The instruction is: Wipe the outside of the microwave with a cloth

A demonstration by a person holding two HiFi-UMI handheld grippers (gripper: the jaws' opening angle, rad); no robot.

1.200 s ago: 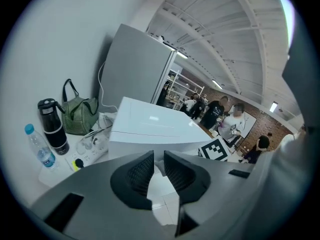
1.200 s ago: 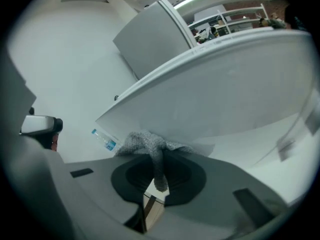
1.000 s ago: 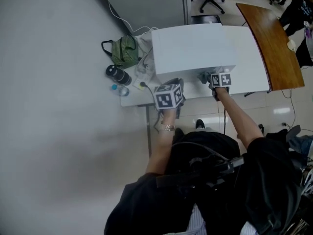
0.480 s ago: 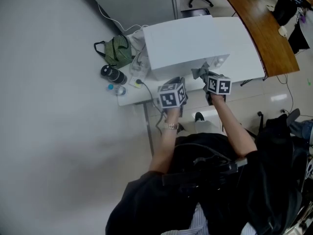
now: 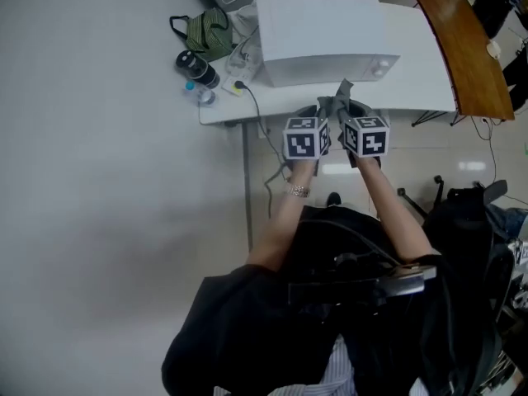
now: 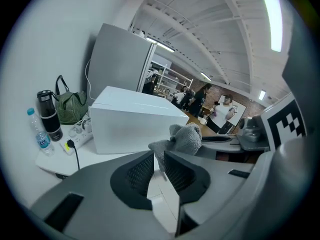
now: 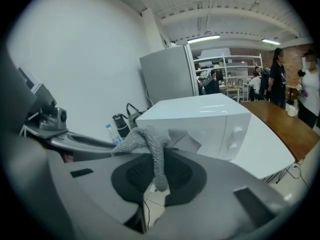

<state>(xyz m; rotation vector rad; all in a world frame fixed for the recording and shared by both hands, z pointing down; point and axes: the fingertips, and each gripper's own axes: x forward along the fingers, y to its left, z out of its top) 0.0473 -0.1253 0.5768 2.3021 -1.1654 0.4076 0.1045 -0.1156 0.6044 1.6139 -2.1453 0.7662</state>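
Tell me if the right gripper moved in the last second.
Yes. The right gripper, gripping the cloth, pulled back from the microwave front toward the person.

Left arm (image 5: 285,221) and right arm (image 5: 396,213) reach forward. The left gripper (image 6: 159,156) and the right gripper (image 7: 158,165) sit side by side, both jaws pinching one cloth (image 7: 150,139).

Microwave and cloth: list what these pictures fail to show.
- Markings on the dials of the microwave: too small in the right gripper view, foreshortened in the head view.
- The microwave's back: turned away from every view.
- Whether the left gripper pinches the cloth or only flanks it: the cloth's edge overlaps the jaw tips in the left gripper view.
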